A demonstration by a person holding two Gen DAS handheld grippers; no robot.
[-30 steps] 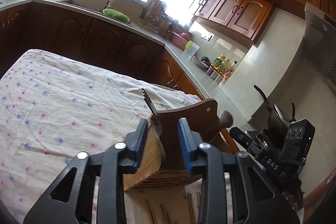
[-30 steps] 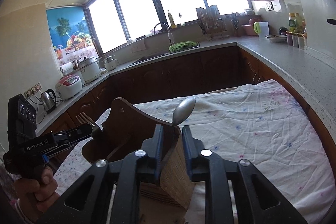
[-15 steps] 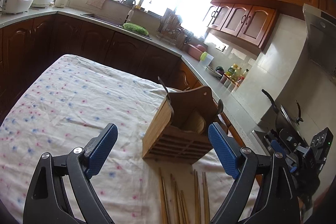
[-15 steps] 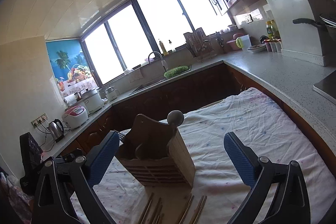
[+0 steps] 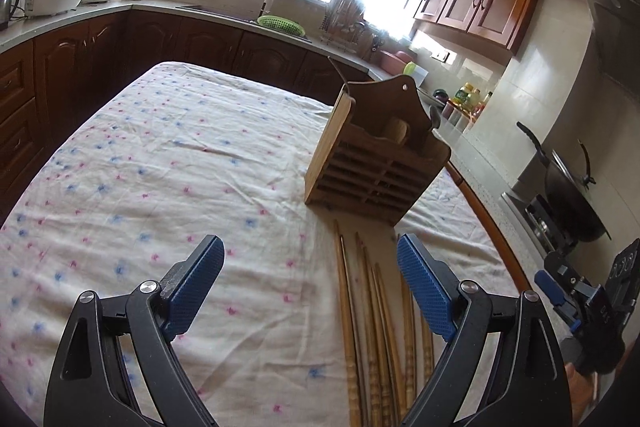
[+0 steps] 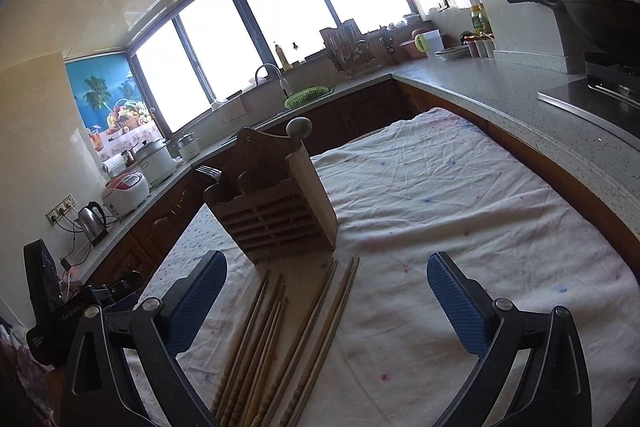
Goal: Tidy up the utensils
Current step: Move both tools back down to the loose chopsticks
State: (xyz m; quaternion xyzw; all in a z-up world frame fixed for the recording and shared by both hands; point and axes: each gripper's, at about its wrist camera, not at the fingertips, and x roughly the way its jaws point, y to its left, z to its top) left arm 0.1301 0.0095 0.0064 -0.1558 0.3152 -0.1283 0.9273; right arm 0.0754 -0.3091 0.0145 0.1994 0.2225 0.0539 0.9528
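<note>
Wooden chopsticks [image 6: 280, 343] lie on the tabletop [image 6: 440, 195], running lengthwise between the right gripper's [image 6: 326, 297] wide-apart jaws toward the holder [image 6: 276, 203]. Left gripper [image 5: 310, 281], also spread, has them off-centre, so right's nearer I'd say.

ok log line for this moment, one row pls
left claw: open, empty | right claw: open, empty | utensil holder: upright on tablecloth, fork and spoon inside | chopsticks: loose in front of holder

Slatted wood holder [image 5: 372, 163]; wood chopsticks [image 6: 276, 339], matt; wrinkled floral cloth [image 5: 160, 163]; textured blue claw pads [image 5: 424, 291].
</note>
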